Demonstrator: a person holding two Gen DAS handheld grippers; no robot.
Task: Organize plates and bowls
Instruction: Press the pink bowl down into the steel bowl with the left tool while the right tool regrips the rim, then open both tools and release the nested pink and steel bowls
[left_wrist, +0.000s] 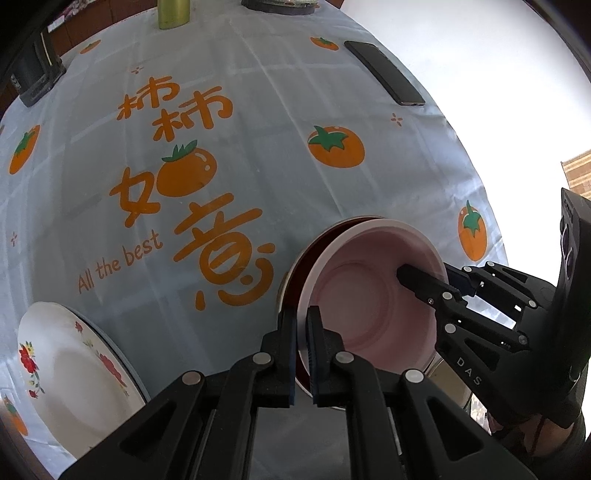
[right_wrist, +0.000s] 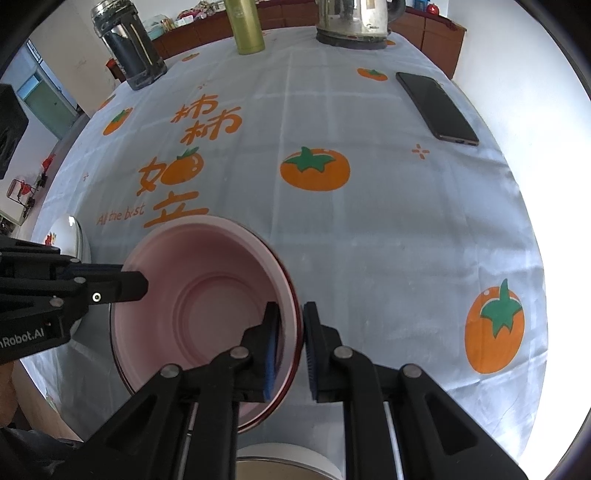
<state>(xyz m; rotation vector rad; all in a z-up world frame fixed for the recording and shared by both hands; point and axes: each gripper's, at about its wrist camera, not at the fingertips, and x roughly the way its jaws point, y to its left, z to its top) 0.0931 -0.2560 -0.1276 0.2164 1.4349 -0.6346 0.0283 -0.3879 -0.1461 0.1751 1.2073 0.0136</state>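
Note:
A pink bowl (left_wrist: 369, 295) sits nested in a dark red bowl (left_wrist: 301, 273), whose rim shows around it. My left gripper (left_wrist: 302, 343) is shut on the near-left rim of the two bowls. My right gripper (right_wrist: 291, 332) straddles the opposite rim (right_wrist: 291, 295), one finger inside the pink bowl (right_wrist: 207, 295) and one outside, jaws narrowly closed on the rim. The right gripper's fingers (left_wrist: 424, 284) show inside the bowl in the left wrist view. A white plate (left_wrist: 74, 373) with red flowers lies on the table at the lower left.
The table has a pale blue cloth (right_wrist: 369, 221) with orange persimmon prints. A black phone (right_wrist: 436, 107) lies far right. A kettle (right_wrist: 354, 22), a green bottle (right_wrist: 245, 26) and a dark jar (right_wrist: 129, 48) stand at the far edge. Another white container (right_wrist: 288, 461) is below the bowls.

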